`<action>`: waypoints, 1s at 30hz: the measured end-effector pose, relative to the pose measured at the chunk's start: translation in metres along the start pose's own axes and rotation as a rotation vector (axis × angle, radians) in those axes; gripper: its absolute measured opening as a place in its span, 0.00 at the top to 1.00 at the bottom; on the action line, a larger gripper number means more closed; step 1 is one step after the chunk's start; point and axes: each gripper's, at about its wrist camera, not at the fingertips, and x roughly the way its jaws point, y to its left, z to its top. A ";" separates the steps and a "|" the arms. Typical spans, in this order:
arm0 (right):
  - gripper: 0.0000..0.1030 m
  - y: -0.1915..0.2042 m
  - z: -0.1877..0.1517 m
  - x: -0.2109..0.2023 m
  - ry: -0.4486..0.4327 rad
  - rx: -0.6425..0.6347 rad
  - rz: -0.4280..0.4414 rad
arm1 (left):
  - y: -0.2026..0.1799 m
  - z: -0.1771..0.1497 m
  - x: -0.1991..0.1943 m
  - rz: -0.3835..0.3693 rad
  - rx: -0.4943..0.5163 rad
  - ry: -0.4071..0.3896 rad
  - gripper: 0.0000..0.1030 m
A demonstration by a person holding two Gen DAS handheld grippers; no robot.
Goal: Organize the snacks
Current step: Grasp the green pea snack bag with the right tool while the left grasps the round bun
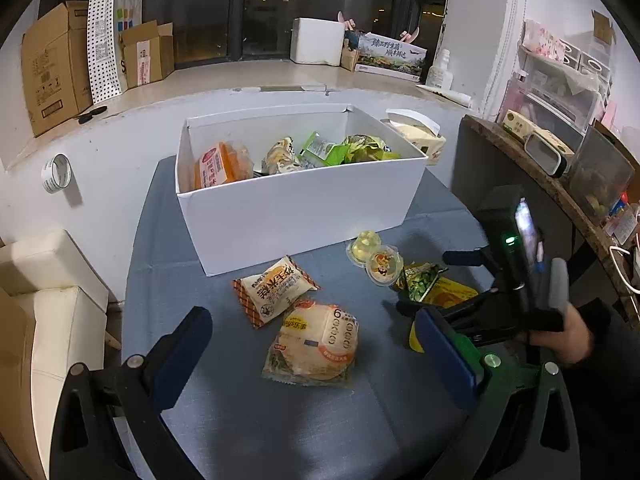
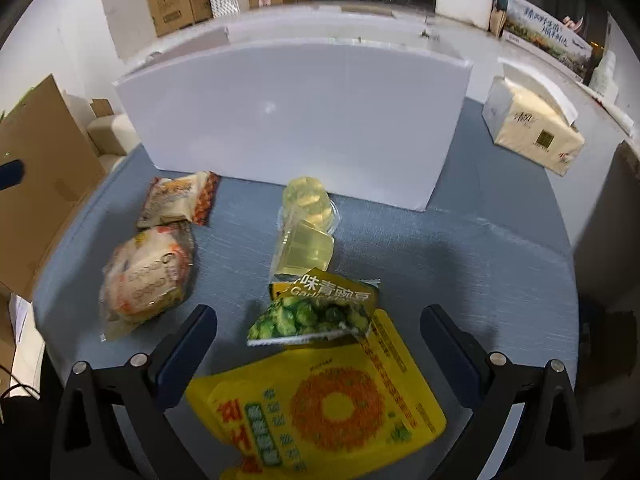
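A white box (image 1: 296,208) holding several snack packs stands on the blue table; its near wall fills the right wrist view (image 2: 296,120). My left gripper (image 1: 316,356) is open above a round bread pack (image 1: 316,344), with an orange-edged cake pack (image 1: 276,288) just beyond. My right gripper (image 2: 320,332) is open over a green pea bag (image 2: 316,312) that lies on a yellow snack bag (image 2: 320,404). Two jelly cups (image 2: 306,224) lie between the pea bag and the box. The right gripper also shows in the left wrist view (image 1: 432,280).
A tissue pack (image 2: 532,132) sits right of the box. A tape roll (image 1: 56,174) hangs on the wall at left. Cardboard boxes (image 1: 52,68) stand on the back ledge. A dark wooden shelf (image 1: 560,184) with clutter borders the table's right side.
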 end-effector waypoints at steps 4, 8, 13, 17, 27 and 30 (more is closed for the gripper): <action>0.00 0.005 0.001 0.013 0.030 -0.026 -0.024 | 0.000 0.000 0.002 0.009 -0.002 0.005 0.00; 0.28 0.008 0.000 0.020 0.057 -0.046 -0.022 | 0.001 -0.001 0.005 0.013 -0.008 0.016 0.00; 0.40 0.009 -0.001 0.014 0.044 -0.060 -0.035 | 0.003 -0.002 0.010 0.023 -0.011 0.028 0.00; 0.40 0.004 -0.003 -0.001 0.002 -0.050 -0.032 | 0.006 -0.003 0.011 0.012 -0.021 0.034 0.00; 0.40 -0.014 -0.026 -0.078 -0.147 0.063 -0.013 | -0.012 -0.019 0.047 -0.029 0.020 0.131 0.00; 0.40 -0.019 -0.032 -0.096 -0.172 0.103 0.011 | -0.014 -0.023 0.073 -0.018 0.024 0.177 0.00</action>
